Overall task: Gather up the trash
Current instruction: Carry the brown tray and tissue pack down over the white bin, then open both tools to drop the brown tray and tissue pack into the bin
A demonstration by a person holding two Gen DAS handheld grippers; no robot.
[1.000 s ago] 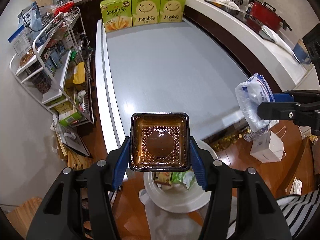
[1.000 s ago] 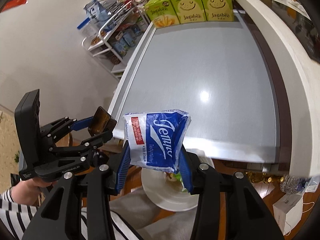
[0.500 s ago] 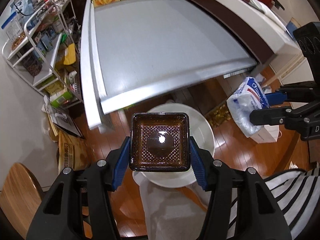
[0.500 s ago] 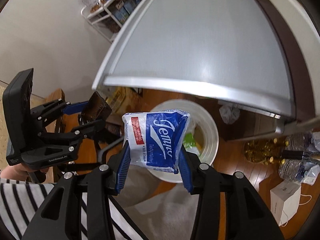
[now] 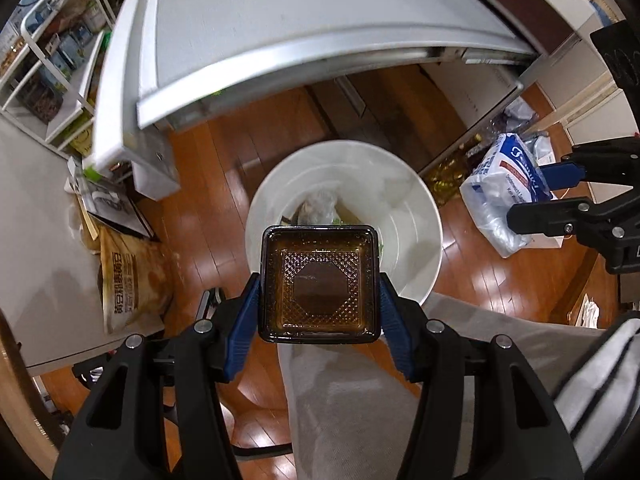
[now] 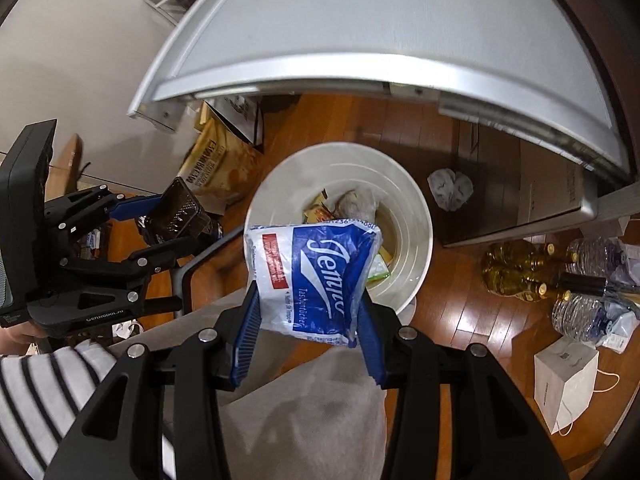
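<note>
My left gripper (image 5: pixel 319 280) is shut on a square brown plastic tray (image 5: pixel 319 285) and holds it over the near rim of a white round trash bin (image 5: pixel 420 216) on the wooden floor. The bin holds wrappers and crumpled plastic. My right gripper (image 6: pixel 308 304) is shut on a blue and white Tempo tissue pack wrapper (image 6: pixel 312 276), held over the bin's (image 6: pixel 412 208) near side. In the right wrist view the left gripper (image 6: pixel 168 220) with the tray (image 6: pixel 176 212) is at the left. In the left wrist view the wrapper (image 5: pixel 504 184) is to the bin's right.
The grey table's edge (image 5: pixel 320 56) overhangs beyond the bin. A brown paper sack (image 5: pixel 128 272) stands left of the bin. Bottles (image 6: pixel 516 268) and a white paper bag (image 6: pixel 564 384) lie on the floor at the right. My grey-trousered leg (image 6: pixel 304 420) is below the grippers.
Both grippers have tipped down from the table top towards the floor and moved over the trash bin, each still holding its item.
</note>
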